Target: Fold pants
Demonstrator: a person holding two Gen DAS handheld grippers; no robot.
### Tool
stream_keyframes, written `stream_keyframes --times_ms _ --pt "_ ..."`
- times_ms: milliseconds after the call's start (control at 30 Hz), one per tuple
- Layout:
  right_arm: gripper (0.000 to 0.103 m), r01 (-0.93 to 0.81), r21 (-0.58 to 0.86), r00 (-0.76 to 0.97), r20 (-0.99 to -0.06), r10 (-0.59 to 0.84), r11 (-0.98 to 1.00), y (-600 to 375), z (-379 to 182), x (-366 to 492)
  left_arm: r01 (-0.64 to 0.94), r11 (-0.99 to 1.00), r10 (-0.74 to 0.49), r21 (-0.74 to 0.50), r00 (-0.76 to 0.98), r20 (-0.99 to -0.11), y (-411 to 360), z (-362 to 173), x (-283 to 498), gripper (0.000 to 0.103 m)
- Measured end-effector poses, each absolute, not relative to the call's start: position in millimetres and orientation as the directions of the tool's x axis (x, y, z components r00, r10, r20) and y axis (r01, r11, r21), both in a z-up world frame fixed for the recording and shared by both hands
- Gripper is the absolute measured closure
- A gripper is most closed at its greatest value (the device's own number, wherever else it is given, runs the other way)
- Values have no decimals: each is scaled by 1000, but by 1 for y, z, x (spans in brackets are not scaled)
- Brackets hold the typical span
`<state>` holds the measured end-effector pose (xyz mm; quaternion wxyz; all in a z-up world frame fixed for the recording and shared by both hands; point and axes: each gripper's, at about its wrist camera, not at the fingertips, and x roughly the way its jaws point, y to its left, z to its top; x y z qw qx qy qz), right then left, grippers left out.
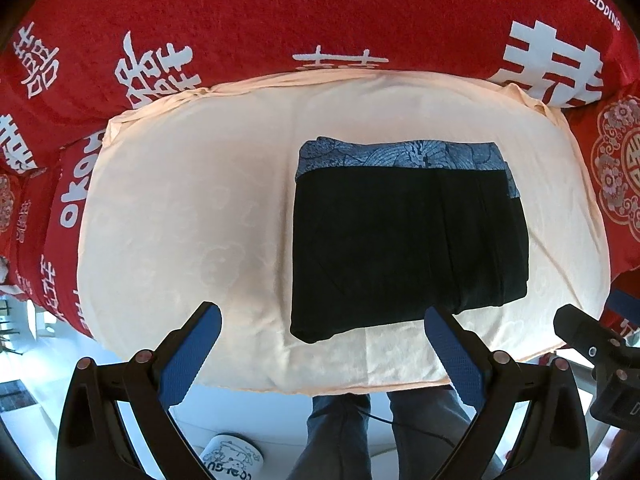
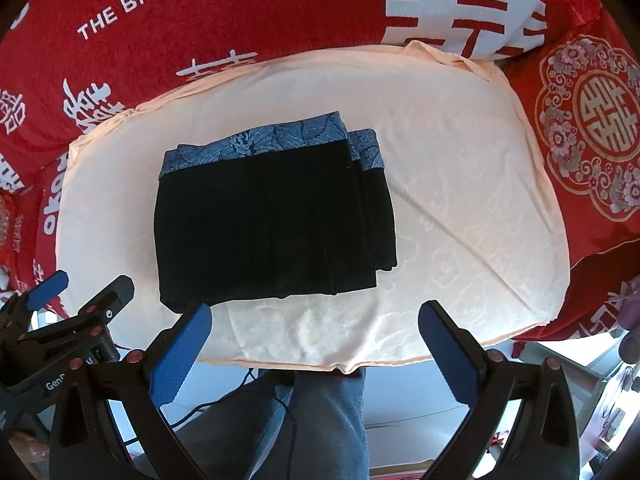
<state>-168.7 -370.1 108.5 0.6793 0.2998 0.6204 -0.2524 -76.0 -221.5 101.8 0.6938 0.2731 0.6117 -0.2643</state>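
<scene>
Black pants [image 1: 408, 244] [image 2: 272, 232] lie folded into a compact rectangle on a cream cloth [image 1: 180, 200] [image 2: 460, 184], with a blue patterned waistband [image 1: 400, 156] [image 2: 260, 144] along the far edge. My left gripper [image 1: 322, 320] hangs open above the near edge of the cloth, its right finger just in front of the pants' near edge. My right gripper [image 2: 314, 318] is open too, nothing between its blue pads, its left finger by the pants' near left corner. Each gripper shows at the edge of the other's view.
A red blanket with white characters [image 1: 280, 12] [image 2: 240, 12] surrounds the cream cloth. A red embroidered cushion [image 2: 592, 128] lies at the right. The person's legs in grey trousers [image 1: 380, 432] [image 2: 304, 420] stand below the near edge. A white printed mug [image 1: 230, 456] sits on the floor.
</scene>
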Motion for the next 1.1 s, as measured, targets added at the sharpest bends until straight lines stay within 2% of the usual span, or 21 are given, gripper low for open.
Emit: stream_keyframes --times_ms 1100 --pt "0 702 66 92 -996 2 709 -354 110 -166 700 712 -39 62 128 -991 -213 108 -78 1"
